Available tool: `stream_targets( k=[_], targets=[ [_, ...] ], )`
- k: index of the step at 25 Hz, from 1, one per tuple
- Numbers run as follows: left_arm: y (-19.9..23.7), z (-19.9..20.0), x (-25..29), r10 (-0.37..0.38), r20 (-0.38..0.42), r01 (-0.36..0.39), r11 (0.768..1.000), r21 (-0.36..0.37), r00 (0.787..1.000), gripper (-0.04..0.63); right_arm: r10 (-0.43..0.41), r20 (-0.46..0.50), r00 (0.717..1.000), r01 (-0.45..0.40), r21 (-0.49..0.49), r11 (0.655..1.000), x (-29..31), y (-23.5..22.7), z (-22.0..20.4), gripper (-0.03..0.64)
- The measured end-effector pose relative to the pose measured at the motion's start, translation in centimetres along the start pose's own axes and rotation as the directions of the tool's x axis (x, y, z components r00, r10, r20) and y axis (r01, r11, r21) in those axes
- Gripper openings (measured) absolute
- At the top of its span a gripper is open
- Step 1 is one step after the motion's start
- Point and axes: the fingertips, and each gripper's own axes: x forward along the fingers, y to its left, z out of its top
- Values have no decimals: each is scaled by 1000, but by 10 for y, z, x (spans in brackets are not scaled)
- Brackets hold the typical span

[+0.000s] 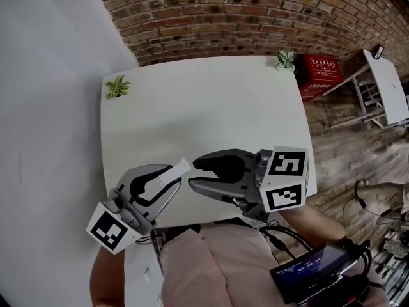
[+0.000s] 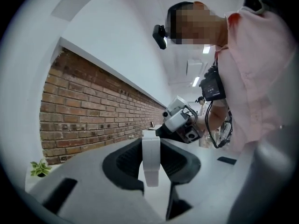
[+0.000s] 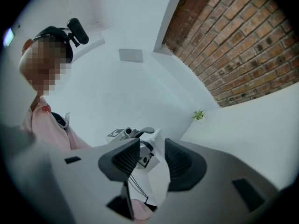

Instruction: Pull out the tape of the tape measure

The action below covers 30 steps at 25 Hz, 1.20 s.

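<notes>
My left gripper (image 1: 167, 185) is shut on a white tape measure (image 1: 174, 173) above the near edge of the white table (image 1: 211, 101). In the left gripper view the tape measure (image 2: 151, 157) stands edge-on, pinched between the two dark pads (image 2: 125, 161). My right gripper (image 1: 193, 174) faces it from the right, a short gap away, open with nothing between its jaws. It also shows beyond the case as the right gripper (image 2: 164, 130). The right gripper view has its pads (image 3: 125, 158) apart, with the left gripper (image 3: 128, 134) and the tape measure (image 3: 155, 137) seen through the gap.
Small potted plants stand at the table's far left corner (image 1: 117, 87) and far right corner (image 1: 285, 60). A red crate (image 1: 323, 73) and a white chair (image 1: 383, 85) are on the floor to the right. A brick wall (image 1: 255, 11) runs behind. The person's pink top (image 1: 204, 264) is just below the grippers.
</notes>
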Motion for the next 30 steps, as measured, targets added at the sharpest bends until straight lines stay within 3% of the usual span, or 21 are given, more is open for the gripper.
stream_targets(
  k=[5, 12, 17, 22, 30],
  targets=[
    [-12, -12, 8, -74, -32, 76, 996, 56, 997, 101, 53, 1, 999, -52, 136, 989, -1, -2, -5, 156],
    [-18, -15, 10, -133, -30, 136, 984, 116, 991, 101, 61, 10, 998, -62, 257, 964, 1, -11, -14, 93],
    [-19, -13, 12, -146, -33, 149, 978, 143, 989, 101, 63, 3, 998, -61, 299, 952, 0, -12, -18, 72],
    [-26, -4, 15, -144, -37, 148, 964, 220, 989, 101, 87, -6, 996, -80, 327, 942, -4, -7, -19, 64],
    [-27, -9, 15, -154, -39, 159, 963, 217, 987, 101, 74, -6, 997, -66, 377, 924, -6, -10, -23, 40]
  ],
)
